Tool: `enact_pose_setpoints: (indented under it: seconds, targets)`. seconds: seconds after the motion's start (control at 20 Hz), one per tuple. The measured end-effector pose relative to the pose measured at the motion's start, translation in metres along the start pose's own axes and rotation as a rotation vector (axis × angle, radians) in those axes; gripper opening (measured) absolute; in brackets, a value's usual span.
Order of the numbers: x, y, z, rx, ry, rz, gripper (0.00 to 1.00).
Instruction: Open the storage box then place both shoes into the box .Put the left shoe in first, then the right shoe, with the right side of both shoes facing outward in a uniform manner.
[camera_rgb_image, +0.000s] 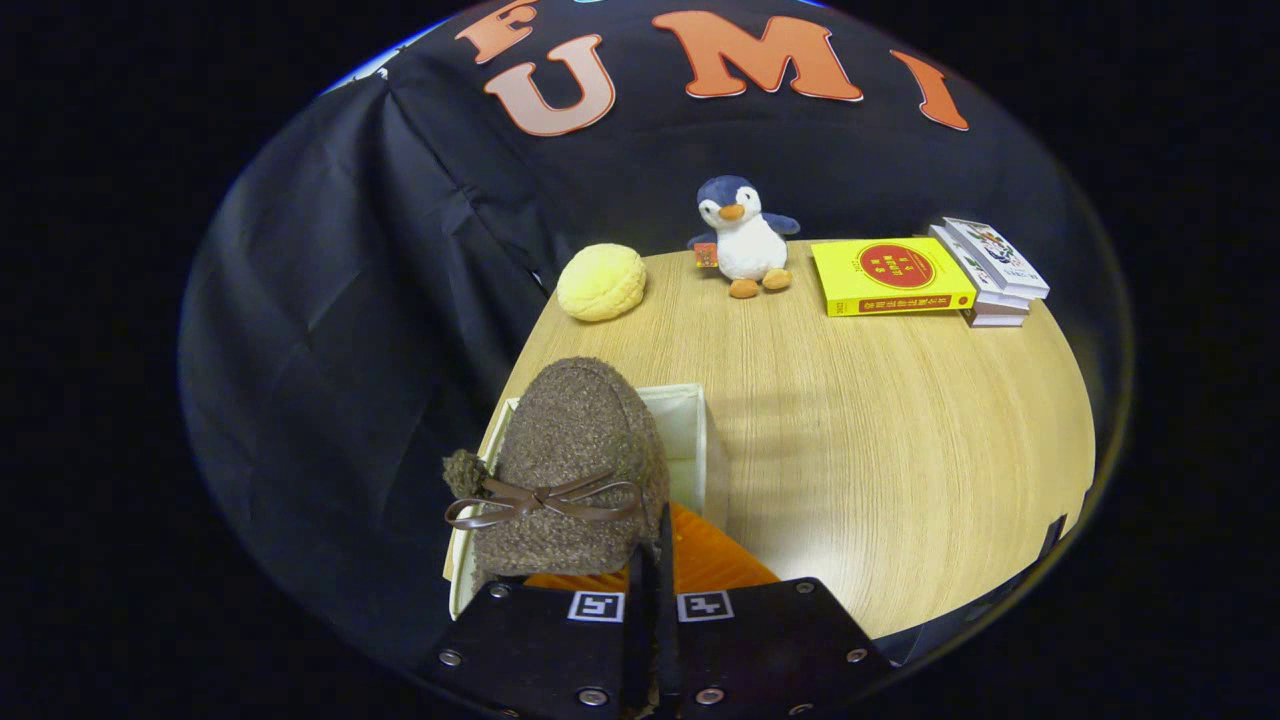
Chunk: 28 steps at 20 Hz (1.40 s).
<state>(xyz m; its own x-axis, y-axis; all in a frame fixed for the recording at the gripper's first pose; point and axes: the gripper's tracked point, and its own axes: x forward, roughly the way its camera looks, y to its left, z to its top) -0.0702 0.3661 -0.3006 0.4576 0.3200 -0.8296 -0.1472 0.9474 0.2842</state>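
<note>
Claw (650, 560) pinches the brown shoe (570, 470) over the open storage box (690, 420) at the surface's (880, 450) left edge; lower it level, bow side kept outward.

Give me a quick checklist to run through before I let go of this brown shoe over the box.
1. Grip: the gripper has its fingers closed tight on the brown fuzzy shoe near its rear edge: ok.
2. Storage box open: its pale inner walls show beside the shoe: ok.
3. Shoe over the box: it sits above the opening, toe pointing away from the fingers: ok.
4. Which shoe this is, left or right: cannot tell.
5. Other shoe already in the box: cannot tell, the held shoe hides most of the inside.
6. Yellow plush ball, penguin toy and books stand well beyond the box: ok.
</note>
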Motion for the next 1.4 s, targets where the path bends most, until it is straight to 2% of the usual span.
enact_pose_setpoints:
  seconds: [0.4,0.5,0.65,0.85,1.0,1.25,1.4]
  targets:
    - [0.027,-0.004,-0.027,-0.026,0.045,-0.097,0.09]
    - [0.027,-0.005,-0.036,-0.021,0.064,-0.102,0.15]
    - [0.018,0.003,-0.039,-0.010,0.065,-0.061,0.28]
    - [-0.013,0.006,-0.017,-0.030,-0.021,-0.006,0.44]
    - [-0.046,-0.006,0.013,-0.058,-0.145,0.034,0.54]
    - [-0.112,-0.063,0.060,-0.107,-0.375,0.051,0.74]
    - [-0.156,-0.112,0.083,-0.125,-0.503,0.010,0.82]
